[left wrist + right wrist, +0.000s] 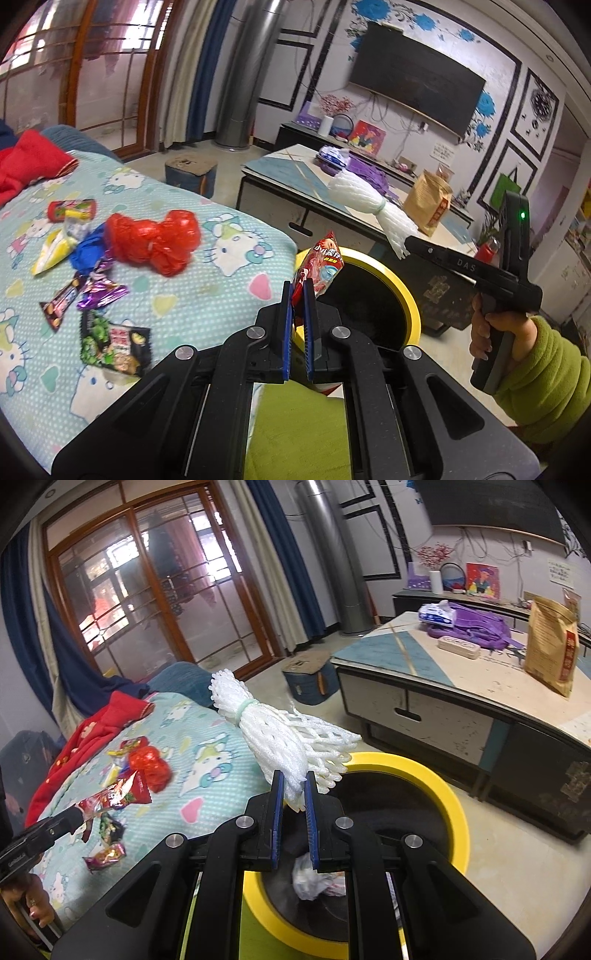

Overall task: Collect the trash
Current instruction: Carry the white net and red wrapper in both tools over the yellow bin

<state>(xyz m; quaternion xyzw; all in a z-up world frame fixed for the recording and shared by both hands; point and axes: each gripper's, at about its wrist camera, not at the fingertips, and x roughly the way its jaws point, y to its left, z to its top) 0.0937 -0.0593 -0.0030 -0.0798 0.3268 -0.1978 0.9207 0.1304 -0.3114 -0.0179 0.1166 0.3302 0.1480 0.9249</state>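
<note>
White foam netting (280, 738), bundled with a pale green band, is being clamped by the nearly closed right gripper (294, 792) above the yellow-rimmed bin (448, 805), while the left gripper (298, 295) is pinching a red snack wrapper (320, 267) beside it.

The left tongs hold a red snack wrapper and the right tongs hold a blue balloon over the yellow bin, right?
Not quite. The right tongs hold a bundle of white foam netting, not a blue balloon, as the right wrist view shows. The left tongs do hold the red snack wrapper by the yellow bin.
</note>
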